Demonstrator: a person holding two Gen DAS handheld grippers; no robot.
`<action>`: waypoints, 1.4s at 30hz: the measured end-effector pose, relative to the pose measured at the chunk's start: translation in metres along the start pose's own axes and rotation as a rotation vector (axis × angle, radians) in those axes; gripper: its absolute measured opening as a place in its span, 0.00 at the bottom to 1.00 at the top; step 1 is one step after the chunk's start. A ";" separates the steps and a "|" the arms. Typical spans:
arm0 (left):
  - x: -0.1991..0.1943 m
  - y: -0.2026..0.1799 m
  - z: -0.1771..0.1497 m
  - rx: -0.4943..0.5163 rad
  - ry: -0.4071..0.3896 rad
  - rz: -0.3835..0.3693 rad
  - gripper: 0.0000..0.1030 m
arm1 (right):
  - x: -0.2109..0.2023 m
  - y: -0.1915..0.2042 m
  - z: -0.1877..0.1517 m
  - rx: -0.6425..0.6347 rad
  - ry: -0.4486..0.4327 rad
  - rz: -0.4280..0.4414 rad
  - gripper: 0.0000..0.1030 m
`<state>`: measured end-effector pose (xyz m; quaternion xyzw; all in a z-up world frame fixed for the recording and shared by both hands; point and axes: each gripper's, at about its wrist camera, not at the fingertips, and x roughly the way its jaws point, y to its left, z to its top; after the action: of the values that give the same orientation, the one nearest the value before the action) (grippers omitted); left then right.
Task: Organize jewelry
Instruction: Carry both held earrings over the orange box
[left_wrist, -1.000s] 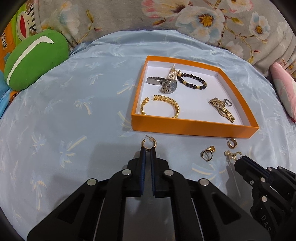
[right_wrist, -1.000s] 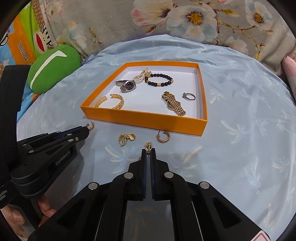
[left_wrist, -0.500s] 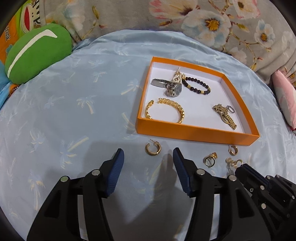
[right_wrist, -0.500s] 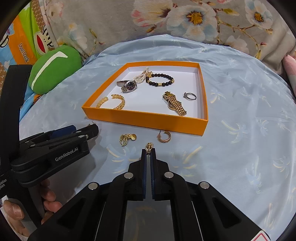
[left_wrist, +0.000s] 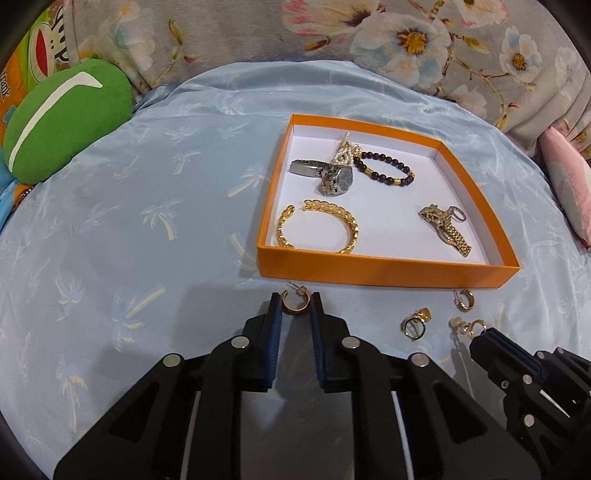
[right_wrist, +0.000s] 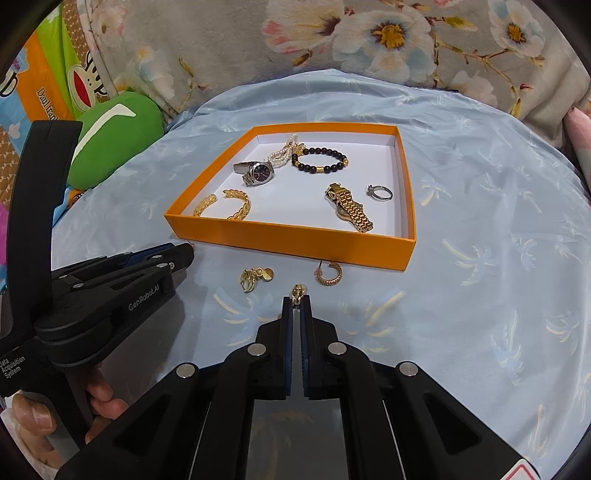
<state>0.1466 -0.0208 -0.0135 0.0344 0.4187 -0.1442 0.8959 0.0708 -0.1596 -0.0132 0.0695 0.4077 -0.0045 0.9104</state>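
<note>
An orange tray (left_wrist: 388, 271) (right_wrist: 288, 247) on the blue cloth holds a gold bangle (left_wrist: 317, 230), a silver watch (left_wrist: 332, 177), a pearl strand, a black bead bracelet (left_wrist: 384, 171), a gold watch (left_wrist: 447, 230) and a silver ring (right_wrist: 380, 192). My left gripper (left_wrist: 295, 308) is open, its fingers either side of a gold hoop earring (left_wrist: 294, 302) in front of the tray. My right gripper (right_wrist: 296, 301) is shut on a small gold earring (right_wrist: 297, 291). Loose on the cloth lie a gold hoop (right_wrist: 328, 274) and a gold clip earring (right_wrist: 255, 277).
A green plush cushion (left_wrist: 62, 118) lies at the far left. Floral bedding (left_wrist: 406, 40) rises behind the blue cloth, with a pink pillow (left_wrist: 569, 184) at the right. The left gripper's body (right_wrist: 110, 295) and the hand holding it fill the right wrist view's left side.
My left gripper opened wide, then moved forward and narrowed, so the hoop earring now lies between its fingers. My right gripper stayed shut on the small earring.
</note>
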 end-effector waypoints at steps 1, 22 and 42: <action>-0.001 0.000 0.000 0.001 -0.003 -0.005 0.14 | 0.000 0.000 0.000 0.000 -0.001 0.000 0.03; -0.060 -0.001 0.020 0.003 -0.106 -0.071 0.14 | -0.027 -0.012 0.040 0.021 -0.089 0.017 0.03; 0.021 -0.019 0.094 -0.008 -0.064 -0.085 0.14 | 0.048 -0.001 0.087 -0.026 -0.028 0.055 0.03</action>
<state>0.2235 -0.0604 0.0326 0.0084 0.3914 -0.1817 0.9021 0.1670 -0.1695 0.0084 0.0688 0.3929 0.0249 0.9167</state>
